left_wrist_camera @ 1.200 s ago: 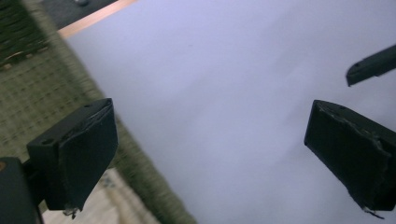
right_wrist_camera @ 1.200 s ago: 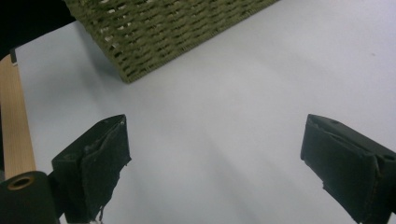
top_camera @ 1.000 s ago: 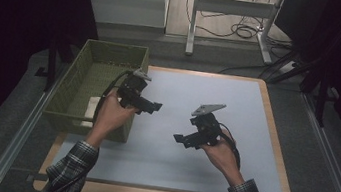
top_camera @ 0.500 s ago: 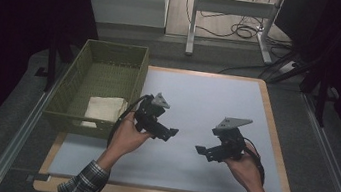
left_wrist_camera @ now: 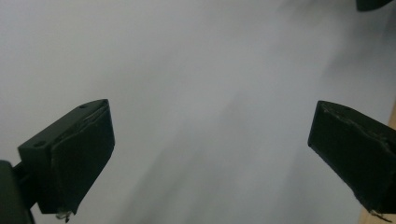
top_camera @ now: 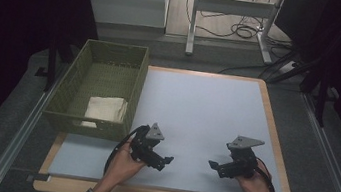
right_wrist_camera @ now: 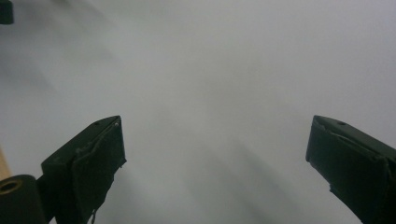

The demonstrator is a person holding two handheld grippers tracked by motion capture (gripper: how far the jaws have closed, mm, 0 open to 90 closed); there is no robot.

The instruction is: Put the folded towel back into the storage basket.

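A folded cream cloth (top_camera: 105,109) lies in the near end of a green woven basket (top_camera: 85,59) at the table's left. My left gripper (top_camera: 165,162) hovers low over the pale grey mat near the front edge, right of the basket, open and empty; in the left gripper view (left_wrist_camera: 210,163) its jaws stand wide apart over bare mat. My right gripper (top_camera: 212,165) is at the front right, pointing left toward the other, also open and empty, with its jaws spread wide in the right gripper view (right_wrist_camera: 215,163).
The pale grey mat (top_camera: 201,110) covers a wooden-edged table (top_camera: 274,136). Metal rails run along both sides. Beyond the far edge are a white cabinet (top_camera: 126,1), a desk frame (top_camera: 231,8) and cables on the floor.
Both hands have pulled back toward the front edge of the table. The left gripper has left the basket side, where the cloth now lies uncovered. Both grippers are lower.
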